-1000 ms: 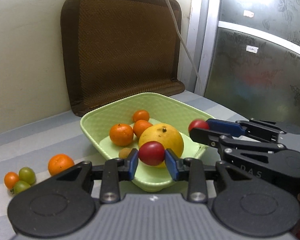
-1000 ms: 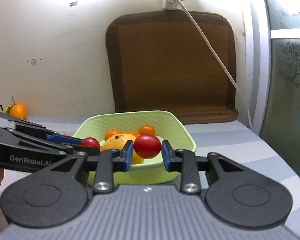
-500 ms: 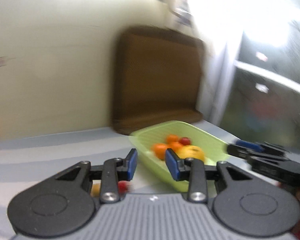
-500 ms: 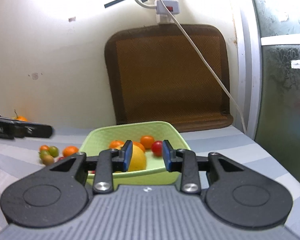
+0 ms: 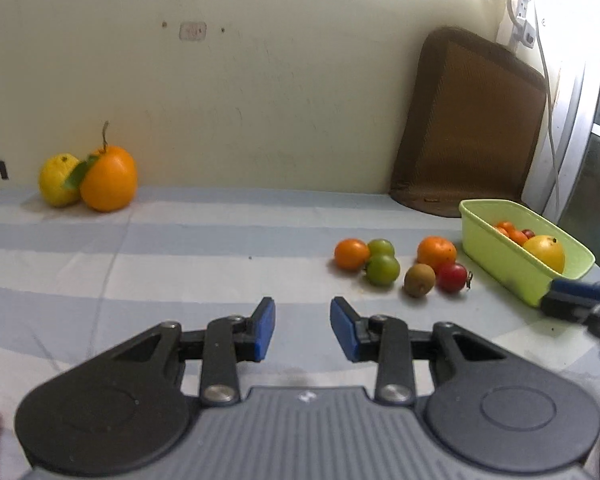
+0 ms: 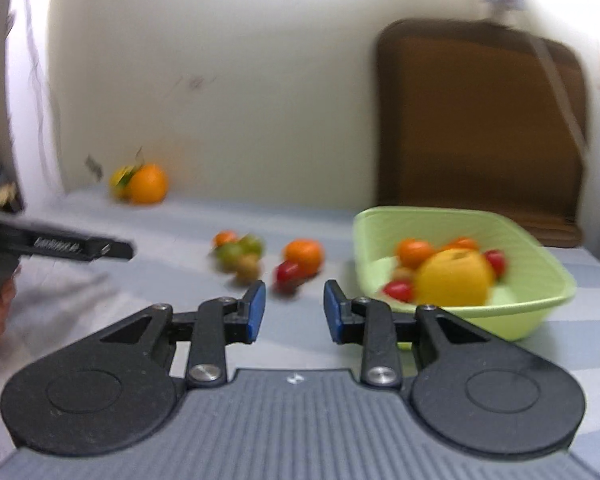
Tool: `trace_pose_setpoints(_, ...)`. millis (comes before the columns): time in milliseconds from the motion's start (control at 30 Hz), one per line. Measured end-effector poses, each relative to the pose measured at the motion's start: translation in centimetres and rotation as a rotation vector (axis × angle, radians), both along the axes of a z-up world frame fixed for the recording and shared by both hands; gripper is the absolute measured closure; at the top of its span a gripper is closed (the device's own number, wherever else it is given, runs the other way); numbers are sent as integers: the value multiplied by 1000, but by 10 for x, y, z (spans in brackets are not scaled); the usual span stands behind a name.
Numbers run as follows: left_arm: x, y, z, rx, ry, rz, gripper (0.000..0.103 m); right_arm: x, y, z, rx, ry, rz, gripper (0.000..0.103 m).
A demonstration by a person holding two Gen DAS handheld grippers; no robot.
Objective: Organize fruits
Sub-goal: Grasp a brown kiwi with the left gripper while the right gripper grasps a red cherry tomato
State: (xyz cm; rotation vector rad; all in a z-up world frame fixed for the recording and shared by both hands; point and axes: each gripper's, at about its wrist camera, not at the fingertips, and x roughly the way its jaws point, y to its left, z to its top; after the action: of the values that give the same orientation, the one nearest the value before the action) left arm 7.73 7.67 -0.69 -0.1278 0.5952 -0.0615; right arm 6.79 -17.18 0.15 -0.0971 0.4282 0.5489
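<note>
1. Two grippers were in view, both empty: the left gripper (image 5: 303, 328) hung above the striped blue-and-white surface (image 5: 179, 264) with its blue-padded jaws apart, and the right gripper (image 6: 291, 312) likewise had its jaws spread with nothing between them.
2. Six small fruits lay loose in a cluster on the surface, just left of the pale green plastic basket (image 5: 500, 256): a small orange tangerine (image 5: 351, 254), two green round fruits (image 5: 382, 269) touching each other, a larger orange tangerine (image 5: 436, 253), a brown kiwi-like fruit (image 5: 419, 280) and a glossy red cherry tomato (image 5: 452, 277) with a dark stem.
3. Inside the basket sat a large yellow-orange citrus (image 5: 544, 253) with a dark spot on top, several small tangerines (image 5: 514, 234) behind it, and red tomatoes (image 6: 398, 290); the right wrist view was blurred, so their count was unclear.
4. Far to the left, against the cream wall (image 5: 259, 100), a big orange with a stem and leaf (image 5: 108, 178) touched a yellow citrus (image 5: 58, 179), well apart from the cluster.
5. A brown woven mat (image 5: 472, 128) leaned on the wall behind the basket.
</note>
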Motion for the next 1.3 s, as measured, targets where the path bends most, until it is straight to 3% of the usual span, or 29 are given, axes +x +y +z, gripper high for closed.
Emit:
trace_pose_setpoints(233, 22, 2, 1, -138, 16, -67, 72, 23, 41, 0, -69, 1, 67, 68)
trace_pose_setpoints(567, 42, -5, 0, -197, 33, -105, 72, 68, 78, -16, -171, 32, 111, 69)
trace_pose_setpoints(633, 44, -7, -1, -200, 39, -109, 72, 65, 79, -18, -199, 14, 96, 75)
trace_pose_setpoints(767, 42, -21, 0, -215, 49, -165, 72, 44, 56, -8, -81, 51, 118, 75)
trace_pose_setpoints(967, 37, -43, -3, -223, 60, -233, 68, 23, 56, -16, -121, 60, 189, 74)
trace_pose_setpoints(1067, 32, -39, -2, -221, 58, -217, 68, 20, 44, -7, -74, 48, 188, 72)
trace_pose_setpoints(1200, 17, -22, 5, -259, 18, -196, 68, 23, 15, 12, 11, 19, 110, 73)
trace_pose_setpoints(1300, 11, -26, 5, -229, 3, -202, 68, 40, 11, 16, 10, 30, 43, 73)
